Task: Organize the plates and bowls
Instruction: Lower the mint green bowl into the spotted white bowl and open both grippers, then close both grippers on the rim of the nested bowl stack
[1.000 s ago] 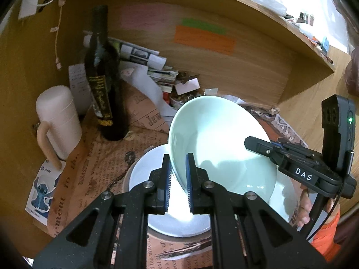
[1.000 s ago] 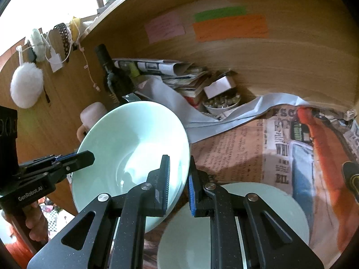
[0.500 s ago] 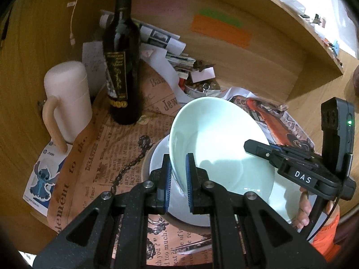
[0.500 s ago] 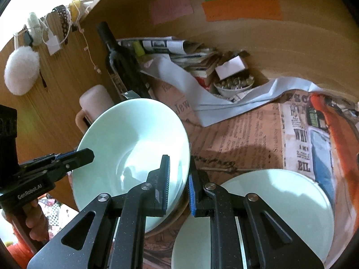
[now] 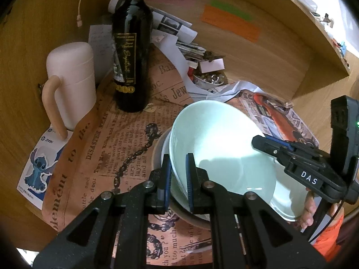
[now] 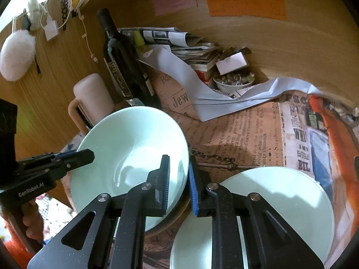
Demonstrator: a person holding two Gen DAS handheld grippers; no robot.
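Observation:
A pale green bowl [image 5: 219, 148] hangs tilted between both grippers, low over a beige-rimmed bowl [image 5: 157, 157] on the newspaper. My left gripper [image 5: 177, 157] is shut on its near-left rim. My right gripper [image 6: 179, 159] has the opposite rim of the bowl [image 6: 130, 148] between its pads, and its jaws are opening slightly. A pale green plate [image 6: 280, 201] lies flat just right of the bowls. Most of the lower bowl is hidden under the held one.
A dark wine bottle [image 5: 130, 51] and a pink lidded mug [image 5: 71, 78] stand to the left. Papers and a small bowl of beads [image 6: 233, 81] crowd the back against the curved wooden wall [image 6: 291, 40]. A person's hand [image 5: 307, 210] holds the right gripper.
Both grippers have carried the bowl down and forward, closer to the lower bowl. The bottle and mug loom larger. The right jaws look slightly wider apart.

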